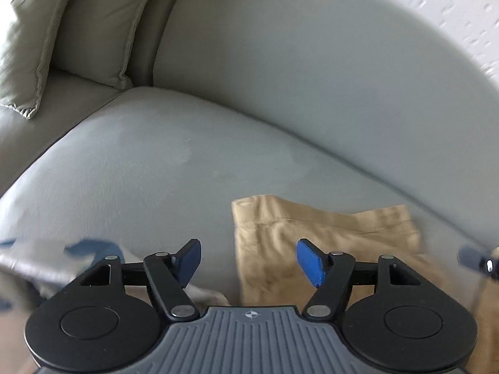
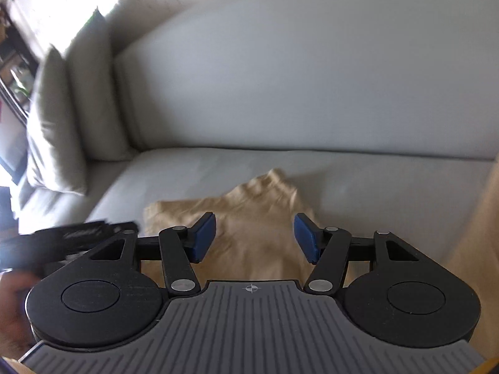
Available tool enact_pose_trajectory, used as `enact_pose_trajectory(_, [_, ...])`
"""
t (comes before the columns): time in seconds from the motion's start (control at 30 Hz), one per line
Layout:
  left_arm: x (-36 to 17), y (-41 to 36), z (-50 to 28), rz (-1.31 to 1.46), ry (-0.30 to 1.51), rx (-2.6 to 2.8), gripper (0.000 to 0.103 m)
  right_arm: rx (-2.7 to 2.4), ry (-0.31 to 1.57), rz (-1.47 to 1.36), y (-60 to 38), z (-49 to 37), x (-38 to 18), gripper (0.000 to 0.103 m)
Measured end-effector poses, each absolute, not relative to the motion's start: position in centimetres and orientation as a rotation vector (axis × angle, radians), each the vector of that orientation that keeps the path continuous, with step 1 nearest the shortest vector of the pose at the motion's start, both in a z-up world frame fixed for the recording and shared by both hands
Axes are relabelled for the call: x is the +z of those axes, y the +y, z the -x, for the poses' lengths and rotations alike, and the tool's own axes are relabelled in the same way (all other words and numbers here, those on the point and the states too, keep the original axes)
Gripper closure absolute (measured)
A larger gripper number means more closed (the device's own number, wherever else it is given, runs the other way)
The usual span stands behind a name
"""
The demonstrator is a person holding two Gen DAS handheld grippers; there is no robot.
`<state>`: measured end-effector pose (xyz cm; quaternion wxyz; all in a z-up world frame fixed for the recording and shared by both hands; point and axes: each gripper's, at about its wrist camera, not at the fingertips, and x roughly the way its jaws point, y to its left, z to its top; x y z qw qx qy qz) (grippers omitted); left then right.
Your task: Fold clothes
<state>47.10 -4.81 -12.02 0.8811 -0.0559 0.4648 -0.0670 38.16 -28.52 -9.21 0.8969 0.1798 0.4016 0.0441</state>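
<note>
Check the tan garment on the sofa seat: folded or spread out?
Partly folded, it seems. The tan garment lies bunched with an edge layered over itself on the sofa seat; neither open tool holds it.

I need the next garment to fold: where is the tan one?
The tan garment lies on the sofa seat cushion, directly ahead of the open right tool; in the left wrist view it sits right of centre.
</note>
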Motion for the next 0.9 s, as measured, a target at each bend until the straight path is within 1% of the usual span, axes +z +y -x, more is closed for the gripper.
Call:
enact_pose_trajectory(0.07, [-13.1,-4.6,-48.0,0.136,0.985,-0.165,0.041,0.083,0.84,-0.341,-28.4,-40.4,-10.7,0.044])
enact_pose_trajectory(0.1, [-13.8,-4.5,-48.5,0.148,0.995,-0.186,0.043,0.072,0.829,-0.321,-28.2,-40.7,-11.0,0.044])
enact_pose_trajectory(0.13, [-14.3,-4.6,-48.7,0.15,1.001,-0.208,0.046,0.061,0.817,-0.301,-28.0,-41.1,-11.3,0.044])
enact_pose_trajectory(0.2, [-15.4,-5.0,-48.8,0.134,1.003,-0.244,0.048,0.039,0.794,-0.261,-27.6,-41.8,-11.8,0.045])
enact_pose_trajectory(0.23, [-15.4,-5.6,-48.4,0.084,0.98,-0.267,0.063,0.028,0.782,-0.241,-27.4,-42.2,-12.1,0.053])
enact_pose_trajectory(0.27, [-15.5,-6.2,-48.1,0.035,0.956,-0.29,0.095,0.017,0.77,-0.221,-27.2,-42.5,-12.3,0.067])
enact_pose_trajectory(0.3, [-15.1,-6.7,-48.0,-0.016,0.926,-0.3,0.096,0.006,0.758,-0.201,-27.0,-42.9,-12.6,0.103])
enact_pose_trajectory(0.33, [-14.6,-7.0,-47.9,-0.039,0.879,-0.305,0.098,-0.005,0.746,-0.182,-26.8,-43.2,-12.9,0.102])
enact_pose_trajectory(0.4, [-13.3,-7.4,-48.0,-0.062,0.765,-0.299,0.097,-0.027,0.722,-0.142,-26.4,-43.9,-13.4,0.103])
enact_pose_trajectory(0.47, [-12.5,-8.9,-48.4,-0.167,0.669,-0.249,0.09,-0.054,0.702,-0.139,-26.4,-44.4,-13.9,0.099])
enact_pose_trajectory(0.5, [-12.5,-9.5,-48.7,-0.222,0.676,-0.212,0.084,-0.083,0.718,-0.15,-26.7,-44.5,-14.3,0.087])
enact_pose_trajectory(0.53, [-12.6,-10.2,-48.9,-0.277,0.684,-0.174,0.073,-0.112,0.765,-0.143,-26.8,-44.8,-14.9,0.061])
enact_pose_trajectory(0.57, [-12.6,-10.9,-49.1,-0.33,0.69,-0.137,0.069,-0.133,0.825,-0.135,-26.8,-44.9,-15.3,0.053])
enact_pose_trajectory(0.6, [-11.7,-10.5,-48.3,-0.301,0.678,-0.123,0.065,-0.137,0.824,-0.164,-27.2,-44.1,-14.9,0.054])
enact_pose_trajectory(0.63, [-10.8,-10.1,-47.5,-0.272,0.666,-0.108,0.049,-0.134,0.795,-0.211,-27.8,-42.9,-14.0,0.053])
enact_pose_trajectory(0.67, [-9.8,-9.7,-46.7,-0.242,0.653,-0.096,0.036,-0.13,0.765,-0.258,-28.4,-41.8,-13.2,0.051])
enact_pose_trajectory(0.7, [-8.2,-8.9,-45.2,-0.18,0.622,-0.129,0.034,-0.121,0.734,-0.311,-29.1,-40.3,-11.9,0.046])
enact_pose_trajectory(0.73, [-6.6,-8.1,-43.7,-0.119,0.591,-0.161,0.034,-0.109,0.703,-0.369,-30.0,-38.7,-10.4,0.043])
enact_pose_trajectory(0.8, [-3.1,-7.1,-39.9,-0.036,0.551,-0.21,0.034,-0.087,0.652,-0.464,-31.6,-35.4,-7.2,0.043])
enact_pose_trajectory(0.9, [1.9,-6.0,-33.9,0.069,0.496,-0.303,0.031,-0.073,0.584,-0.497,-33.3,-29.1,-1.6,0.043])
